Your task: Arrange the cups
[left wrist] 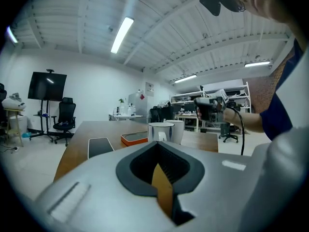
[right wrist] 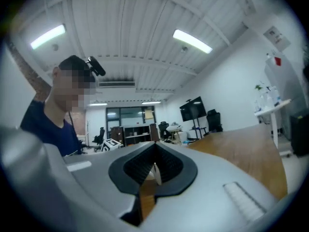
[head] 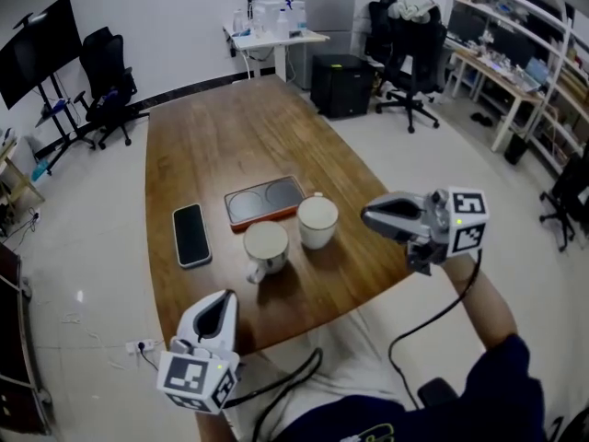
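Two white cups stand upright side by side near the table's (head: 198, 145) near edge. The left cup (head: 266, 245) has its handle turned toward the person. The right cup (head: 317, 221) sits a little farther back and just beside it; whether they touch cannot be told. In the left gripper view both show close together beyond the jaw tips, the left cup (left wrist: 159, 131) in front of the right cup (left wrist: 176, 130). Just behind the cups lies an orange-rimmed tray (head: 265, 200) with a dark top marked by two rings, near both cups. A dark phone (head: 191, 235) lies flat to the left of the left cup, apart from it and from the tray. The left gripper (head: 221, 296) is held at the near edge, pointing toward the left cup and short of it. Its own view shows the jaws of the left gripper (left wrist: 157, 143) pressed together with nothing between them. The right gripper (head: 365, 214) hangs in the air to the right of the right cup, pointing left and clear of it. Its own view shows the right gripper (right wrist: 154, 144) clenched and empty too, with the tabletop (right wrist: 241, 146) running off to the right.
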`<state>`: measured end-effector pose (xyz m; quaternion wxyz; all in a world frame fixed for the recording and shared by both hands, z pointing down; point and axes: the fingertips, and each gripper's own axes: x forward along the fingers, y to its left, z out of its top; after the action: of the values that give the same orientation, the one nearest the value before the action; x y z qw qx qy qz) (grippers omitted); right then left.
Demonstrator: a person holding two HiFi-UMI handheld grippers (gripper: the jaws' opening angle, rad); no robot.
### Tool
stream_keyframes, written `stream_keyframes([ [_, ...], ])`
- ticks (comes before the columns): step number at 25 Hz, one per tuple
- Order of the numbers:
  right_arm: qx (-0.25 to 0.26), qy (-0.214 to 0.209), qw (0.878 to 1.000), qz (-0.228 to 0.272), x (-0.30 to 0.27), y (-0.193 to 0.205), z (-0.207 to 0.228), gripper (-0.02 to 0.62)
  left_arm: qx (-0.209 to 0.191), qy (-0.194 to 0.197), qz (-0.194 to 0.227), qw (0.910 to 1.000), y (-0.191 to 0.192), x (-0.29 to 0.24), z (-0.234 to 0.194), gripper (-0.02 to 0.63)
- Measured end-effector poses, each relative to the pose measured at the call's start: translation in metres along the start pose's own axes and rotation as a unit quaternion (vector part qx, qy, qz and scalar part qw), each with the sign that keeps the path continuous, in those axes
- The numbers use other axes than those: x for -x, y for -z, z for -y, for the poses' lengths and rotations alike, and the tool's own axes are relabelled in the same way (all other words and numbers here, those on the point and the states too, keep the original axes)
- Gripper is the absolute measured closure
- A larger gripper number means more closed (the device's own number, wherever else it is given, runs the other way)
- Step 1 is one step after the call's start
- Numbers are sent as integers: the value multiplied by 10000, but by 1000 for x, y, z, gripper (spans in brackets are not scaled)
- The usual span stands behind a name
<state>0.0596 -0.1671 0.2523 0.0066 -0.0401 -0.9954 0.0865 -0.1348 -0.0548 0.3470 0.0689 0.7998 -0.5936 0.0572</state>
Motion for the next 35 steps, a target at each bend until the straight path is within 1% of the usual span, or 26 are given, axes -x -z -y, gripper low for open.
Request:
stream_keyframes([
  [1, 298, -211, 9991, -201, -4, -15, -6, 593, -5, -4, 12, 10000, 0, 1, -1, 603],
  [2, 739, -419, 9949, -550, -11, -24, -13, 593, -8, 3, 15, 10000, 1, 1, -1, 603],
  [3, 1292, -626, 9846, -1001, -20, -30, -21, 593, -13, 26, 18, 10000, 1, 1, 0, 603],
  [4, 1879, -843, 9671, -1493, -27, -31, -29, 593, -23, 59, 23, 10000, 0, 1, 0, 603],
  [5, 2373, -1074, 9451, -1975, -34, -31, -36, 594, -28, 89, 28, 10000, -1, 1, 1, 603],
  [6, 2681, -1292, 9232, -2430, -40, -29, -43, 526, -25, 105, 35, 9999, -2, 1, 2, 603],
  [7, 2836, -1461, 9036, -2859, -48, -27, -48, 383, -22, 109, 51, 9999, -2, 2, 3, 603],
  [8, 2960, -1553, 8840, -3269, -56, -25, -51, 292, -28, 108, 76, 9999, -3, 3, 3, 603],
  [9, 3151, -1554, 8620, -3653, -64, -23, -50, 265, -39, 104, 101, 9999, -3, 4, 4, 603],
  [10, 3411, -1481, 8376, -4003, -72, -22, -46, 247, -48, 103, 117, 9999, -4, 5, 4, 603],
  [11, 3682, -1384, 8110, -4331, -78, -21, -41, 233, -50, 103, 117, 9999, -6, 5, 4, 603],
  [12, 3894, -1320, 7837, -4657, -83, -19, -35, 233, -48, 103, 101, 9999, -7, 4, 5, 603],
  [13, 3991, -1316, 7583, -4983, -87, -16, -31, 234, -48, 106, 83, 9999, -8, 4, 6, 603],
  [14, 3968, -1363, 7374, -5293, -90, -11, -29, 236, -44, 116, 84, 9999, -8, 4, 6, 603],
  [17, 3665, -1554, 6894, -6052, -98, 7, -25, 235, -39, 133, 140, 9998, -8, 3, 7, 603],
  [20, 3726, -1544, 6395, -6545, -109, 28, -12, 221, -48, 171, 151, 9997, -7, 3, 9, 603],
  [21, 3730, -1558, 6267, -6662, -113, 36, -9, 204, -61, 213, 140, 9997, -6, 4, 10, 603],
  [22, 3700, -1613, 6195, -6732, -117, 44, -8, 193, -77, 257, 119, 9996, -5, 4, 11, 603],
  [23, 3666, -1698, 6180, -6745, -122, 51, -10, 192, -83, 300, 100, 9995, -5, 4, 12, 603],
  [26, 3587, -1898, 6229, -6688, -137, 63, -14, 167, -55, 429, 104, 9990, -5, 3, 16, 603],
  [29, 3492, -2013, 6262, -6674, -146, 73, -14, 142, -50, 465, 111, 9988, -6, 2, 17, 603],
  [35, 3436, -2125, 6170, -6754, -155, 104, -2, 138, -75, 481, 144, 9987, -6, 2, 18, 603],
])
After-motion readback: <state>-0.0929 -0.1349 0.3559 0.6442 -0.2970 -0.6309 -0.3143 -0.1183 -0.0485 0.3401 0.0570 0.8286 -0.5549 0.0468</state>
